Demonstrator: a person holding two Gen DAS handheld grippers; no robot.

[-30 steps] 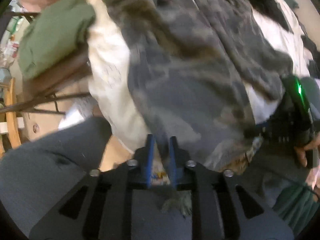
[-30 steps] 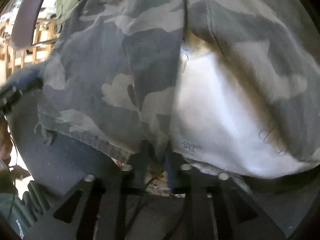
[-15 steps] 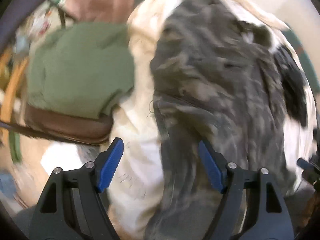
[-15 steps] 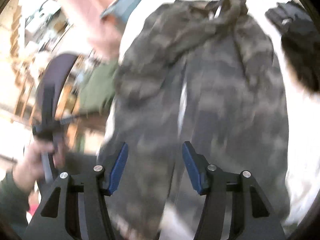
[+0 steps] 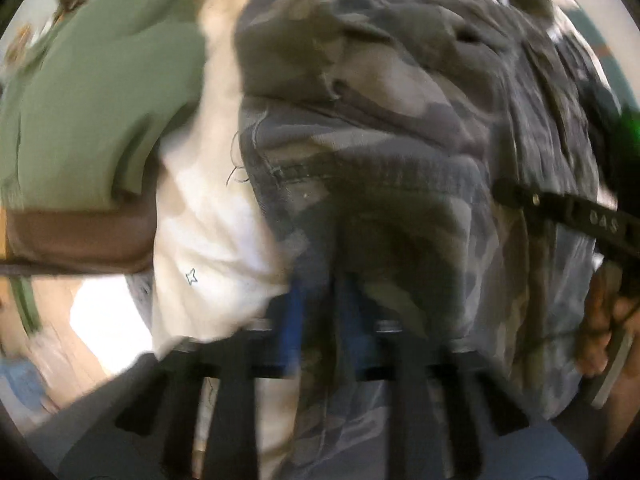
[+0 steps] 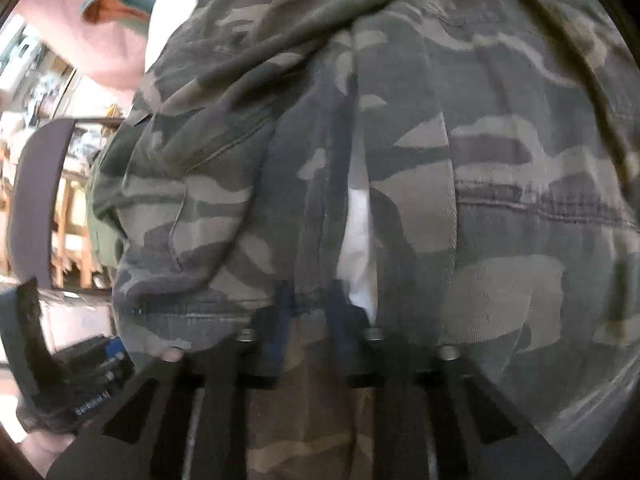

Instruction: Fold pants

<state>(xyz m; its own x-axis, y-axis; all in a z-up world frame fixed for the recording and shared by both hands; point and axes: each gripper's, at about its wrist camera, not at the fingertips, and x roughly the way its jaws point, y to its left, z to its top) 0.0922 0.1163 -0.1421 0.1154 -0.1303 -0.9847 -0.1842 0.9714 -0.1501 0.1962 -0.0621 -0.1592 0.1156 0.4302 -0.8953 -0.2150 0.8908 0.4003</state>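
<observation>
Grey-green camouflage pants (image 5: 380, 128) lie on a white sheet (image 5: 208, 208) and fill most of both views (image 6: 460, 168). My left gripper (image 5: 320, 312) is shut on a fold of the pants fabric near the sheet's edge; its blue fingers (image 5: 290, 320) are half buried in cloth. My right gripper (image 6: 308, 316) is shut on the pants at their near hem, with fabric hanging down between its fingers (image 6: 280, 320). The other gripper (image 5: 560, 208) shows at the right of the left wrist view.
A green cloth (image 5: 100, 92) lies on a brown chair seat (image 5: 72, 240) left of the sheet. A dark chair back (image 6: 36, 196) and wooden furniture (image 6: 68, 232) stand at the left. A pink garment (image 6: 92, 32) lies at the far left.
Half a second ago both grippers were open above the spread pants. Now both have come down close to the fabric and shut on it. The pants look bunched near the fingers.
</observation>
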